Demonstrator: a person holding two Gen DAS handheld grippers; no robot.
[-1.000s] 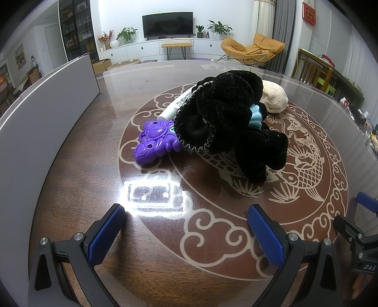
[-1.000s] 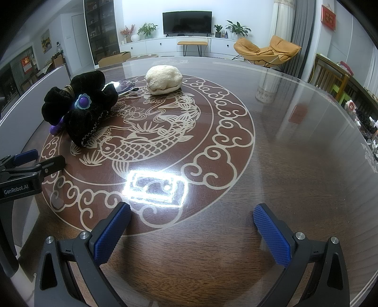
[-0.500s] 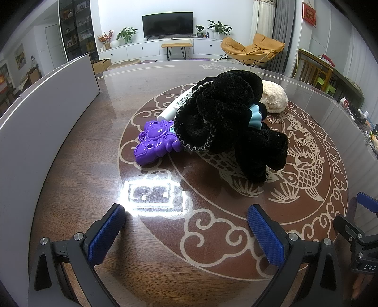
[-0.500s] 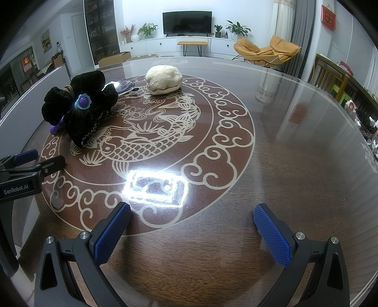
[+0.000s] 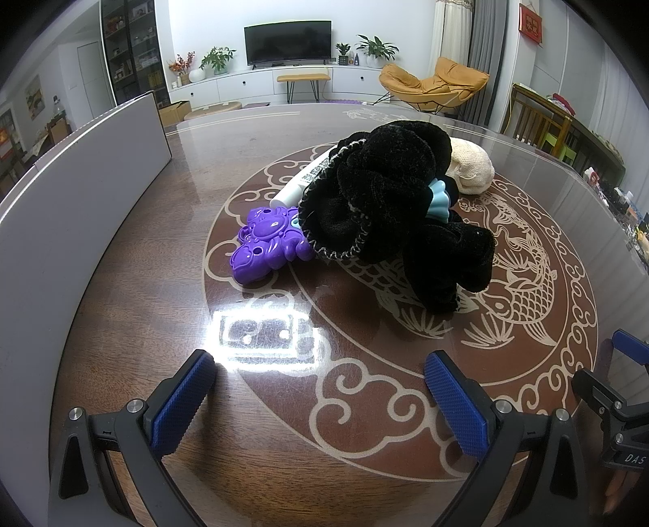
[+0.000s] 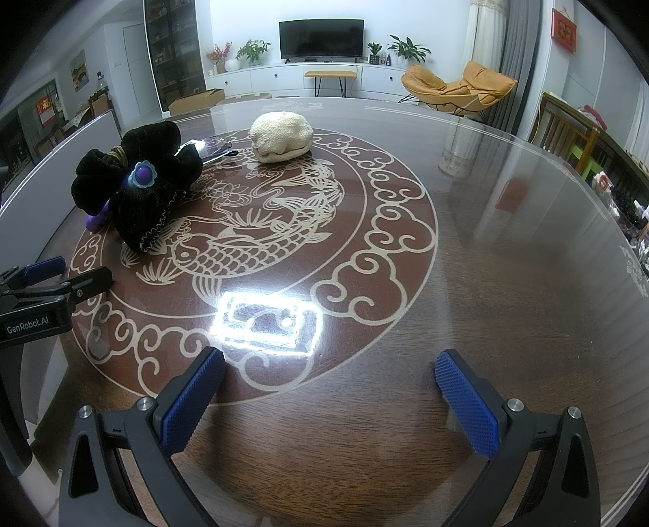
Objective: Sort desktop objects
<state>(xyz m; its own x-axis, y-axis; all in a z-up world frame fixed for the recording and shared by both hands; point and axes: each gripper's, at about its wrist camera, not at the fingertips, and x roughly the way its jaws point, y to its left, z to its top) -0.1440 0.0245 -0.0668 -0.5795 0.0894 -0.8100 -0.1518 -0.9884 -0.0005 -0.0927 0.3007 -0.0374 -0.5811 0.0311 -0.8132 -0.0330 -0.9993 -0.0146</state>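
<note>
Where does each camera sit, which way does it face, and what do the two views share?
Left wrist: on the left gripper, low over the table, facing the black scrunchies and purple toy; its own open fingers show, with the right gripper at the right edge.
Right wrist: on the right gripper, facing the table's middle; its open fingers show, with the left gripper at the left edge.
Shared: scrunchies, cream hat, TV.

The worktop (image 5: 154,292) is dark wood under a glossy sheet, inlaid with a pale ring of clouds and a fish. A black velvet bundle (image 5: 389,202) lies on the ring's left part, with a purple plastic toy (image 5: 265,249) and a white tube (image 5: 298,186) poking out from beneath it. A cream knitted hat (image 6: 280,137) sits apart, farther back. A white panel (image 5: 81,194) stands along the left edge. A ceiling light glares off the near surface.
</note>
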